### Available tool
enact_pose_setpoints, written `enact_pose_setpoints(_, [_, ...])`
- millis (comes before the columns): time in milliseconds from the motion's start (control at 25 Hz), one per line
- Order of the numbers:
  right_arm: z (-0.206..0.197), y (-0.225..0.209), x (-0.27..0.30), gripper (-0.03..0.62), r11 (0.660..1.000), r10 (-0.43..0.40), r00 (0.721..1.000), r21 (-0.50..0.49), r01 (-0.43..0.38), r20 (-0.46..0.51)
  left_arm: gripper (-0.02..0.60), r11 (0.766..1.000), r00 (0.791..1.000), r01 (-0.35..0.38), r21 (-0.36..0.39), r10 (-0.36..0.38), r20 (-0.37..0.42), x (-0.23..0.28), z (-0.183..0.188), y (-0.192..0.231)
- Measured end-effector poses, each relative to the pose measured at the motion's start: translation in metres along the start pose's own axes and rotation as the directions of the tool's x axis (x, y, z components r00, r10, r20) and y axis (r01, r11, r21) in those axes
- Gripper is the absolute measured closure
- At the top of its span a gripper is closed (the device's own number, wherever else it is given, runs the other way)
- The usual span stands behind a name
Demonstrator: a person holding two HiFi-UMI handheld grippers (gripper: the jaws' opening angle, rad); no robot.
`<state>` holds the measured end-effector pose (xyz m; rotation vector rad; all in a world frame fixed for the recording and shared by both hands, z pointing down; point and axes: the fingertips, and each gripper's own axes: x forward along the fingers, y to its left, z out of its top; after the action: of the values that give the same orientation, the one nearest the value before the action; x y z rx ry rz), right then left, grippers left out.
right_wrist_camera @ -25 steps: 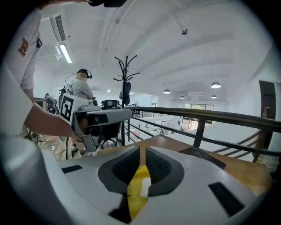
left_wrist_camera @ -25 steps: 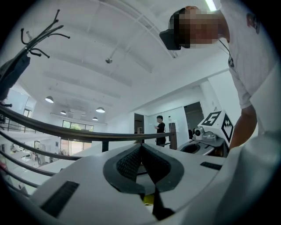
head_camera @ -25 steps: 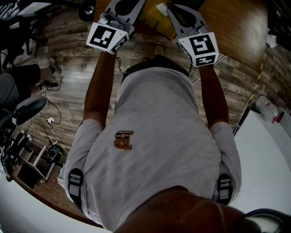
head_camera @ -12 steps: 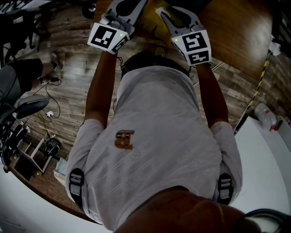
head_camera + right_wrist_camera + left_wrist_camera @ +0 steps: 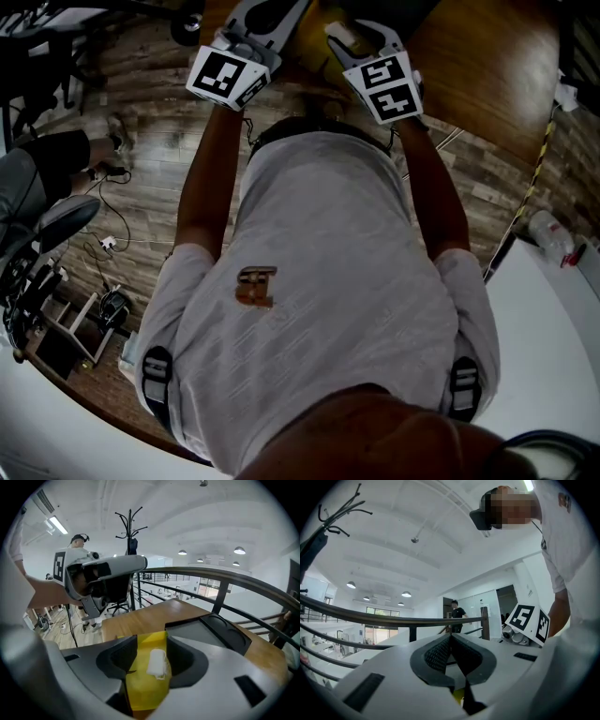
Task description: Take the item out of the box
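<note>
The white item (image 5: 156, 662) lies on the yellow box (image 5: 140, 691), in line between the jaws of the right gripper (image 5: 152, 645). These have just been opening and press nothing. The left gripper (image 5: 451, 637) is closed. Probable step: pre-grasp. Next: advance, then close on the item.

L gripper (image 5: 451, 638) jaws together; R gripper (image 5: 150, 641) jaws apart (just been opening, nothing clamped).

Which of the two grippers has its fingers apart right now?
The right gripper: its fingers have just been opening and stand apart, with the white item on the yellow box showing between them. The left gripper has its fingers pressed together.
</note>
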<state>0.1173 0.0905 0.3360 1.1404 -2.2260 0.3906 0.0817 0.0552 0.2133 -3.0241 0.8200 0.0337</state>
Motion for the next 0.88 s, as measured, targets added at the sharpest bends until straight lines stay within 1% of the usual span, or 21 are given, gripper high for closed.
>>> enact_pose_setpoints(200, [-0.014,0.001,0.022,0.385,1.0,-0.011,0.993,-0.002,0.011,-0.117,0.561,1.0,1.0,0.02,0.001,-0.02,-0.018,0.001,-0.006,0.012])
enact_pose_setpoints(480, [-0.039,0.001,0.048,0.376,1.0,-0.011,0.967,0.006,0.013,-0.254,0.561,0.999,0.999,0.039,-0.008,-0.039,-0.022,0.0,-0.013,0.014])
enact_pose_setpoints(640, [-0.046,-0.003,0.054,0.373,1.0,-0.029,0.955,-0.01,0.027,-0.296,0.561,0.999,0.999,0.039,-0.009,-0.039,-0.024,-0.001,-0.016,0.016])
enact_pose_setpoints(880, [-0.056,-0.011,0.062,0.373,0.999,-0.044,0.939,-0.006,0.044,-0.341,0.561,0.999,0.999,0.045,-0.016,-0.045,-0.024,0.002,-0.02,0.019])
